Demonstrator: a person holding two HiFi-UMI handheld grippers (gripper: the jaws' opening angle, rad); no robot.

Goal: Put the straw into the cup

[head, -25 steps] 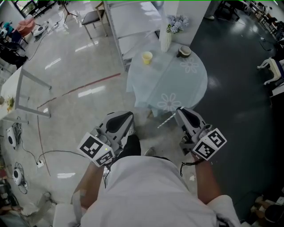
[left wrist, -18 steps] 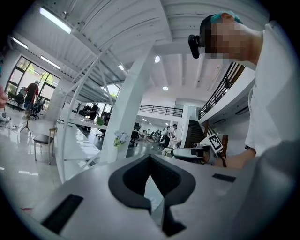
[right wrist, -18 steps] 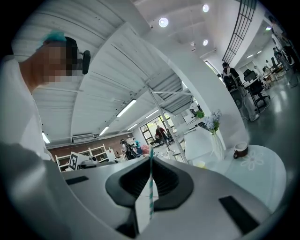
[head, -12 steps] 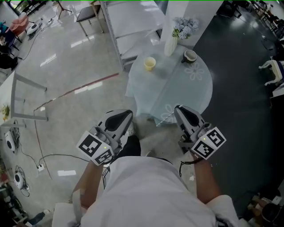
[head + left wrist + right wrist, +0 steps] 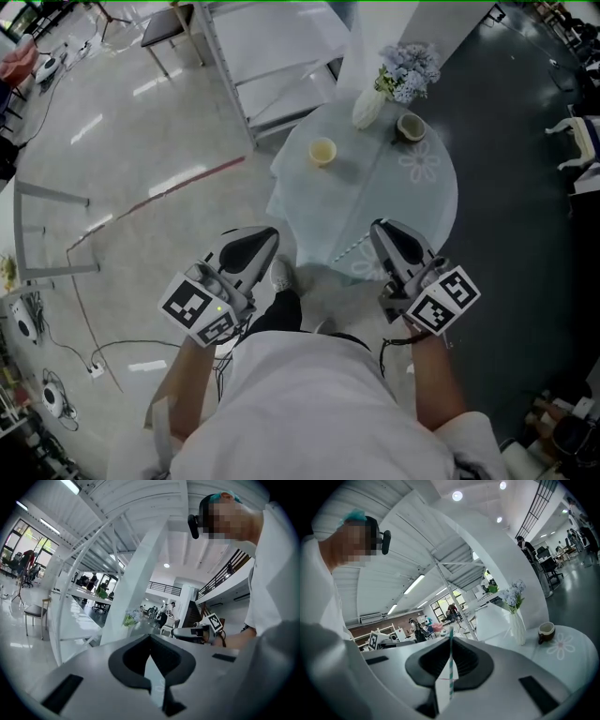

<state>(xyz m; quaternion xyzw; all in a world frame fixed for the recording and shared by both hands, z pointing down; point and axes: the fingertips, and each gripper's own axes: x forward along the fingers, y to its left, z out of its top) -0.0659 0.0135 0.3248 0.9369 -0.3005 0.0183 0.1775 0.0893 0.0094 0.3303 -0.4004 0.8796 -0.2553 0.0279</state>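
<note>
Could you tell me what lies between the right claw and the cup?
In the head view, only bare tablecloth separates the right claw, holding the straw, from the cup.

- No word, brand name or number can be read anywhere.
- Left gripper (image 5: 251, 239): its cube carries black-and-white square markers, a pattern only, no letters.
- Right gripper (image 5: 386, 232): the same kind of markers on its cube.
- Green-striped white paper straw (image 5: 450, 665), clamped between the right gripper's fingers: stripes, no lettering.
- Round pale glass tabletop (image 5: 412, 204): white flower prints, no writing.
</note>
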